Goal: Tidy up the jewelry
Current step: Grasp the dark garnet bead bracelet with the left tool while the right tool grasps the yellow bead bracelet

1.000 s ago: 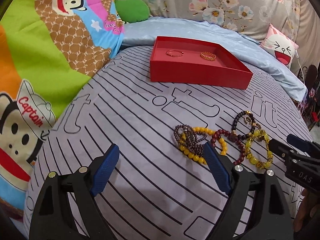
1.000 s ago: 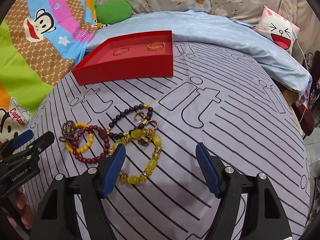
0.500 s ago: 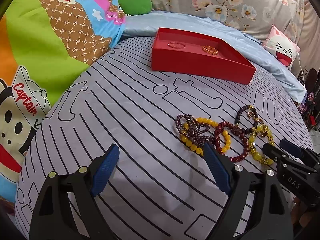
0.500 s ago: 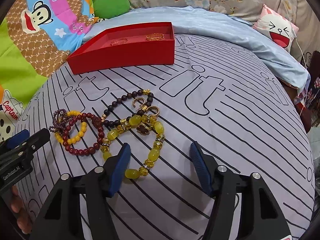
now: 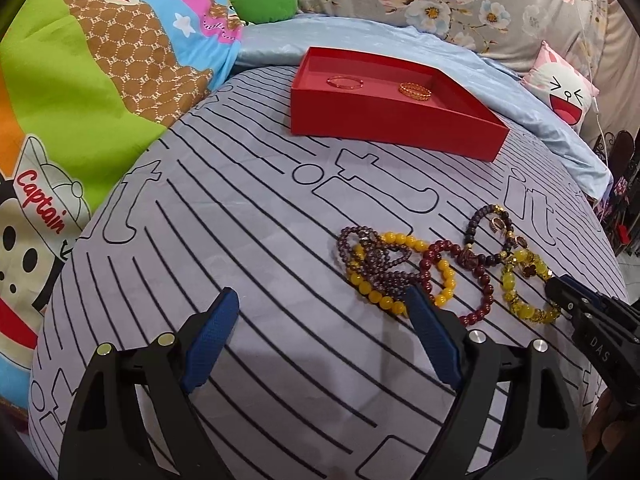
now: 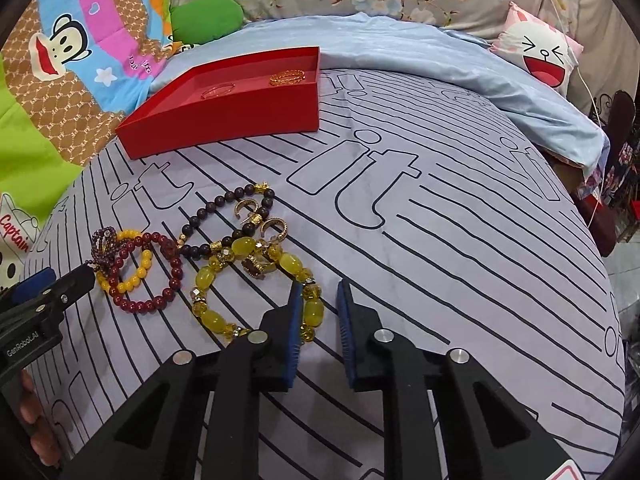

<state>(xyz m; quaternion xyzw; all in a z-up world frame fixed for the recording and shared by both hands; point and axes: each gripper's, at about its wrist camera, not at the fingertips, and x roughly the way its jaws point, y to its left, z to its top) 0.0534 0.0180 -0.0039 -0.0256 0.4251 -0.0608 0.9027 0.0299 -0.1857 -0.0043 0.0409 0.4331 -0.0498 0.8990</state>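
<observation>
The yellow-green bead bracelet is lying on the striped bed sheet, toward its near edge, at the right end of a tangle of bracelets. Its near-right arc is being straddled by the right gripper, whose fingers have just been closing around it from a wide spread. They are now nearly clenched, though a small gap is still showing beside the beads, so whether the strand is truly being pinched cannot be told. A pickup is probably being started. Beside it, the dark bead bracelet, the red bead bracelet and the yellow bead bracelet are being left untouched. The left gripper is being held released, fingers wide, over the sheet near the yellow bead bracelet. The red tray is waiting toward the far edge, two rings already inside.
</observation>
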